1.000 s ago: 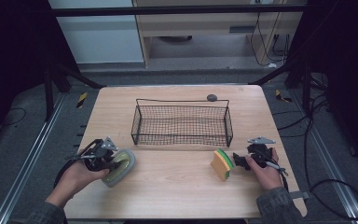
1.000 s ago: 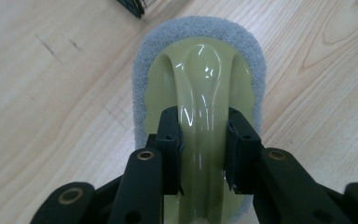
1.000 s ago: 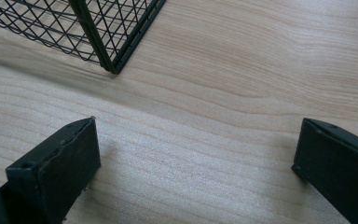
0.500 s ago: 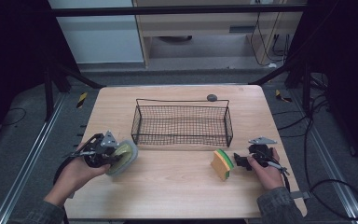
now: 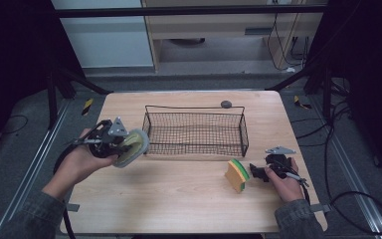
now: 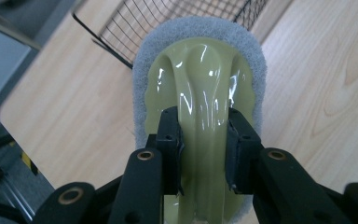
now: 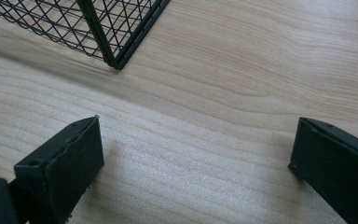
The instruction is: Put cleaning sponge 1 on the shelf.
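- Your left gripper (image 5: 122,144) is clamped on a scrubbing pad (image 5: 132,148), and you hold it above the table's left side, just off the left end of the wire basket (image 5: 195,133).
- In the left gripper view, the two black jaws pinch the raised central ridge of the scrubbing pad (image 6: 200,98). That ridge is glossy, pale olive plastic that catches small highlights.
- Around the plastic runs an oval border of grey, fuzzy, fibrous material, rounded at the far end.
- The basket is a long rectangular box of thin black wire, with a fine mesh for its walls and floor and a thicker rod along the rim. It sits on the far middle of the table.
- The table (image 5: 189,204) is light wood with a visible wavy grain and rounded corners.
- Your right gripper (image 5: 258,172) rests low at the table's right side with its jaws spread wide, and nothing sits between them. In the right gripper view, bare wood shows between the matte black pads (image 7: 74,163), and a corner of the basket (image 7: 116,46) lies ahead.
- A sponge (image 5: 237,175) stands on edge just left of the right gripper. It has a yellow foam body with a green scouring layer on one face.
- A small, dark, rounded object (image 5: 226,104) lies behind the basket's far rim.
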A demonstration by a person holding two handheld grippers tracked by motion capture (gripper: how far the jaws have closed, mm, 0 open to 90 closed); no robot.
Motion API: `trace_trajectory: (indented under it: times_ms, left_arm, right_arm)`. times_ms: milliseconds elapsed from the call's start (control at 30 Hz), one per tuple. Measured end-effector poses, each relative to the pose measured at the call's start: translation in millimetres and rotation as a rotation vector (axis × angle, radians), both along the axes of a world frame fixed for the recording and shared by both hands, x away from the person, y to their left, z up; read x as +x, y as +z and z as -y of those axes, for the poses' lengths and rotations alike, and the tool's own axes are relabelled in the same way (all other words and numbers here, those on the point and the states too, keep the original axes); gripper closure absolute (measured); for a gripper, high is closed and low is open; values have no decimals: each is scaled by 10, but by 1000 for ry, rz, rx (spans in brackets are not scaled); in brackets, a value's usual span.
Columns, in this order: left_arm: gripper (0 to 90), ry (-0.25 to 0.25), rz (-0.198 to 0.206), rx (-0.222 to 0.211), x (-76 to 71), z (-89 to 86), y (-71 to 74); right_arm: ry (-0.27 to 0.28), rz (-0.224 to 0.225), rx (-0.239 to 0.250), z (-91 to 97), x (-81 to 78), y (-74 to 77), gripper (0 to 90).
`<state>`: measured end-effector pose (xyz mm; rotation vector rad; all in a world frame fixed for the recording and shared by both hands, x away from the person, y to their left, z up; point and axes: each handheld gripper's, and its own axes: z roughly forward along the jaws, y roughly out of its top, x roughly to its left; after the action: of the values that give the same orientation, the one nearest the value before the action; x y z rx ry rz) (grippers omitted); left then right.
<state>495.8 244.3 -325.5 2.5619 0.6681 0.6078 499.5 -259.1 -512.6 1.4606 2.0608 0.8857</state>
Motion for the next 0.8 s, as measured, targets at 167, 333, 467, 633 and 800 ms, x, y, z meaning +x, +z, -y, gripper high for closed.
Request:
trace_trajectory:
  times_ms: [167,333,467,633,800]
  left_arm:
    - [702,-48,39,-13,119,55,158]
    - [702,-111,57,31,215,204,171]
    - [702,-108,107,41,332,288,151]
    - [702,-70,134,52,430,303,117]
    - [702,-77,168,51,484,323,165]
  right_arm:
    - [0,-1,4,1,-4,1,26]
    - [-7,-2,5,-5,-10,4,28]
    - [-12,1,-2,-7,-22,0,28]
    - [-18,0,4,-9,-39,2,28]
    - [-26,0,0,-2,-58,0,27]
